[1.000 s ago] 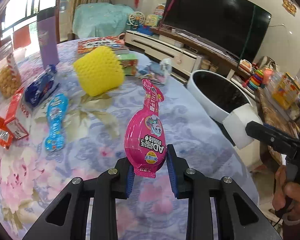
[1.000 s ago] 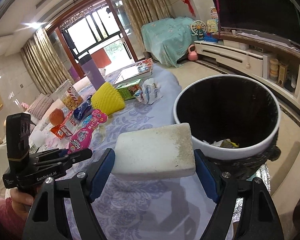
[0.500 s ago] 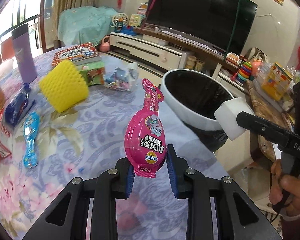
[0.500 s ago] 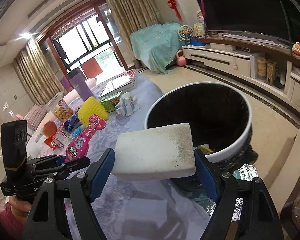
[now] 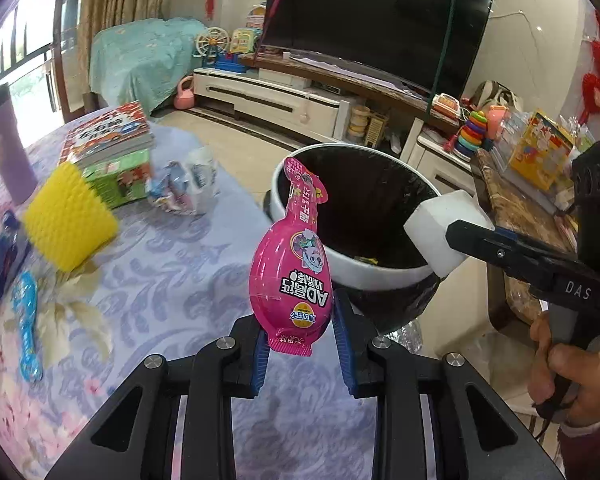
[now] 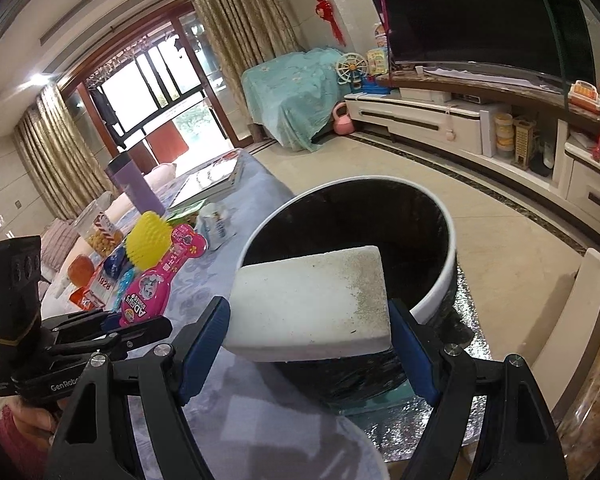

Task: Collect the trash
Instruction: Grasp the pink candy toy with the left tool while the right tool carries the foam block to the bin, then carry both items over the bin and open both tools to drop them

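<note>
Trash held beside the bin

Left gripper (image 5: 302, 338) jaws clamp a pink wrapper (image 5: 292, 276); right gripper (image 6: 310, 346) jaws grip a white sponge (image 6: 308, 304) near the bin (image 6: 440, 292).

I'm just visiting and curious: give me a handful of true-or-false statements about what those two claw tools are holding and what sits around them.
1. The left gripper holds a pink snack packet. True.
2. The right gripper is empty. False: it clamps a white sponge block.
3. The trash bin has a black liner. True.
4. The yellow sponge is in the bin. False: it rests on the tablecloth.
5. The television is showing a programme. False: its screen is dark.
</note>
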A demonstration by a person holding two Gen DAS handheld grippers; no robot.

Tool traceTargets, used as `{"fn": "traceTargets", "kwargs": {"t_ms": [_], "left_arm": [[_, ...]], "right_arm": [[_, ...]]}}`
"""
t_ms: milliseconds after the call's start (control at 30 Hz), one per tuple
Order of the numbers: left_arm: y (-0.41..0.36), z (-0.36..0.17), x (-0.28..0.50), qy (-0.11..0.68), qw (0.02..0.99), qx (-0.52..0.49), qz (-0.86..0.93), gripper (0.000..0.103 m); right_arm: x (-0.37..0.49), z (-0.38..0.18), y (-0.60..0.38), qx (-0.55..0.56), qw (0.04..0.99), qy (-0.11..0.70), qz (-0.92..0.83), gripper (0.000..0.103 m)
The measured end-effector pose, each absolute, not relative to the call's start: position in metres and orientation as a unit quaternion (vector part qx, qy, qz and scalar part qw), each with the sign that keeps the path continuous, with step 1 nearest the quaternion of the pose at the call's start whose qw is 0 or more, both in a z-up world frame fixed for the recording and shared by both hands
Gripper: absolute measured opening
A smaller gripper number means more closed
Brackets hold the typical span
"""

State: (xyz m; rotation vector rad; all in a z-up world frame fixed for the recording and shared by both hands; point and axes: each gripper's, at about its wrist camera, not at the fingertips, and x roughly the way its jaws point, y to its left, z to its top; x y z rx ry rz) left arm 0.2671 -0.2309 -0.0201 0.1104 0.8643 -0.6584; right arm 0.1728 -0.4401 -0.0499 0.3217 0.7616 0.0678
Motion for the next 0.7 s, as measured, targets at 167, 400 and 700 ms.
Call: {"fn": "traceTargets", "kwargs": {"t_ms": [167,400,700], "left_arm": [[-0.252,-0.020,0.279,0.412,0.852,0.060,-0.318,0.027],[-0.276,-0.023,0.299,0.419,0.845,0.066,-0.325,0.027],[-0.297,-0.028,0.320,0.424,0.842,0.072,-0.326,0.027]], "right_arm": [[0.182,-0.050,-0.452,0.154,0.914,0.373,0.027,0.080],[0.195,-0.049,-0.464,0.152,0.913,0.377,0.025,0.080],[0.209,-0.053,-0.474,0.149,0.910,0.387,0.023,0.080]]}}
